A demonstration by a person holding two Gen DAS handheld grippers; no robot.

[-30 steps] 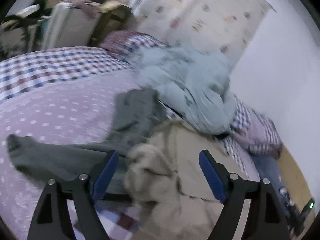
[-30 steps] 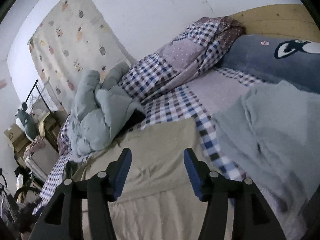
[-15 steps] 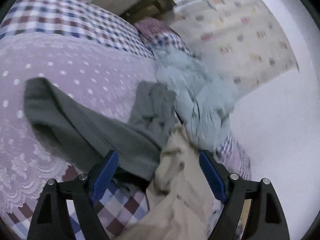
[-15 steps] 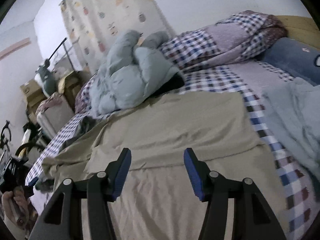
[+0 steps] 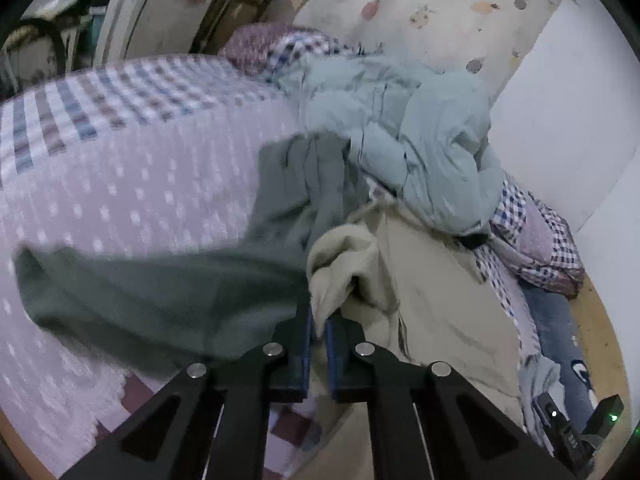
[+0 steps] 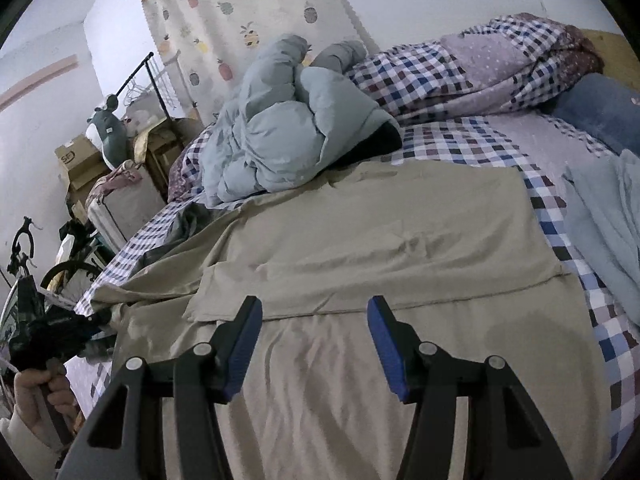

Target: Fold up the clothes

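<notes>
A beige garment (image 6: pixel 380 240) lies spread over the bed, partly folded, with a bunched end at its left. My left gripper (image 5: pixel 319 320) is shut on that bunched beige end (image 5: pixel 344 264); it also shows at the left edge of the right wrist view (image 6: pixel 86 326). A dark grey-green garment (image 5: pixel 160 292) lies beside it on the lilac dotted bedcover (image 5: pixel 120 184). My right gripper (image 6: pixel 314 312) is open and empty, hovering just above the near part of the beige garment.
A pale blue puffy jacket (image 6: pixel 288 136) is heaped at the far side by the wall. A checked quilt (image 6: pixel 460 68), a blue pillow (image 6: pixel 600 108) and a light blue garment (image 6: pixel 608 216) lie to the right. Boxes and luggage (image 5: pixel 160 12) stand beyond the bed's foot.
My left gripper has shut on the bunched end of the beige garment; it was open before. The right gripper stayed open and swung left over the beige garment.
</notes>
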